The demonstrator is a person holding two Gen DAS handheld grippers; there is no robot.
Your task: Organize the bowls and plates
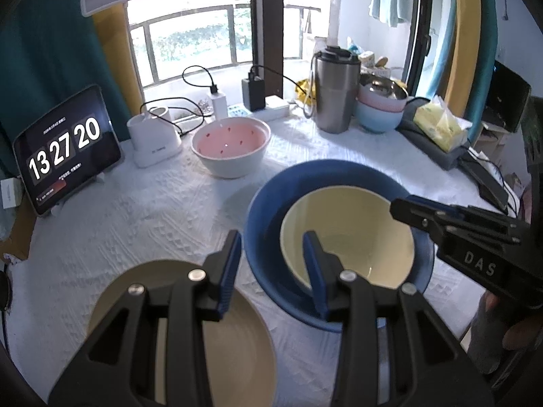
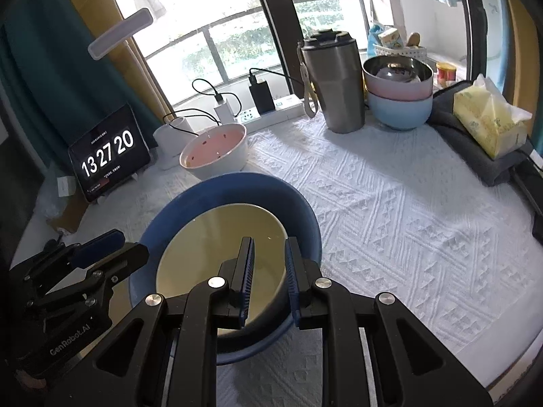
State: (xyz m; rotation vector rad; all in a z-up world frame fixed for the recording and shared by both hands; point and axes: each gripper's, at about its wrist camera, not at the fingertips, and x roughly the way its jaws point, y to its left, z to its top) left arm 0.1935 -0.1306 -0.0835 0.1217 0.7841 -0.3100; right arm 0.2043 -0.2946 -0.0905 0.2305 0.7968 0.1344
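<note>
Left gripper (image 1: 273, 271) astride blue bowl (image 1: 271, 186) rim, unclamped — right gripper (image 2: 269, 264) pinching yellow bowl (image 2: 203, 237) rim.

Blown-out window (image 1: 190, 27) backlight, fisheye-bent dark edges

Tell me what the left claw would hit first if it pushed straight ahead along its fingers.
Most likely the near rim of the blue bowl, which the left claw straddles; depth is uncertain.

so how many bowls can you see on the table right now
6: yellow bowl nested in the blue bowl up front; pink-lined white bowl behind them; steel bowl in pink bowl in light blue bowl, stacked at back. More may hide in that stack.
</note>
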